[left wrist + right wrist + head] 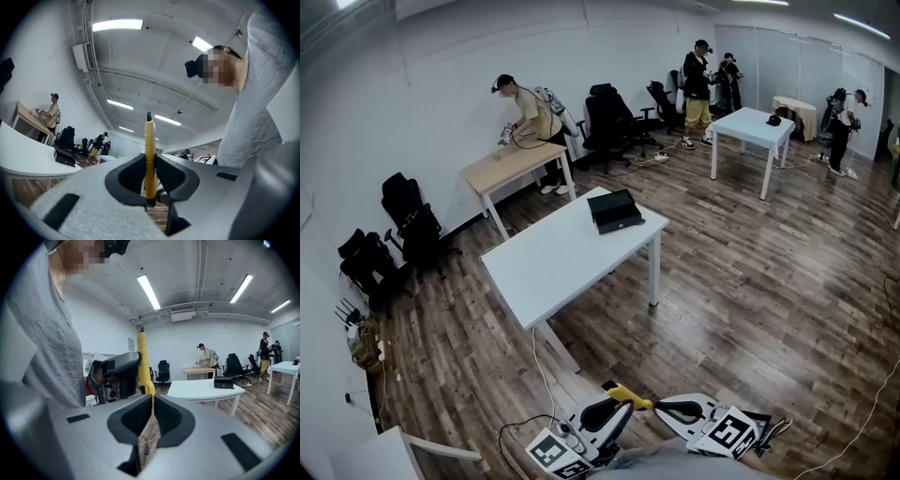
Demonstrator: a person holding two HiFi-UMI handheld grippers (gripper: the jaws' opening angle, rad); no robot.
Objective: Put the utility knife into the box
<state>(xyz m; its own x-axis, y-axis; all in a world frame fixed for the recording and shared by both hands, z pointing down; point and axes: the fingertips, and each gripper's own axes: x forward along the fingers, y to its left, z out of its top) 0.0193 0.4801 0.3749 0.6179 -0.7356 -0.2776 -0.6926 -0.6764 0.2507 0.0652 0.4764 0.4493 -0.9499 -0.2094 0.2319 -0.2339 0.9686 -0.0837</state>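
Yellow with a black tip, the utility knife (pixel 149 136) is pinched across its middle by the left tool (pixel 149 164), whose dark pads press against both flat sides. In the left tool's own view the knife stands upright at the centre of the frame, tip toward the ceiling lights.

The right tool (pixel 151 399) has its jaws pressed together. The knife's lower end comes down to their tips, and I cannot tell whether they nip it or only touch it. In the right tool's view the left tool sits at centre left, holding the knife partway up.

From the head view both tools sit at the bottom edge of the frame, just beside each other, with the knife bridging them above the wooden floor (pixel 750 281).

The black box (pixel 615 212) rests on the far end of a white counter (pixel 553 262) in the middle of the frame, well apart from the knife. Its lid is up.

Further back, a person leans over a wooden counter (pixel 511 166) at upper left. Others stand near a second white counter (pixel 750 127) at upper right. Black office chairs (pixel 609 117) line the wall.
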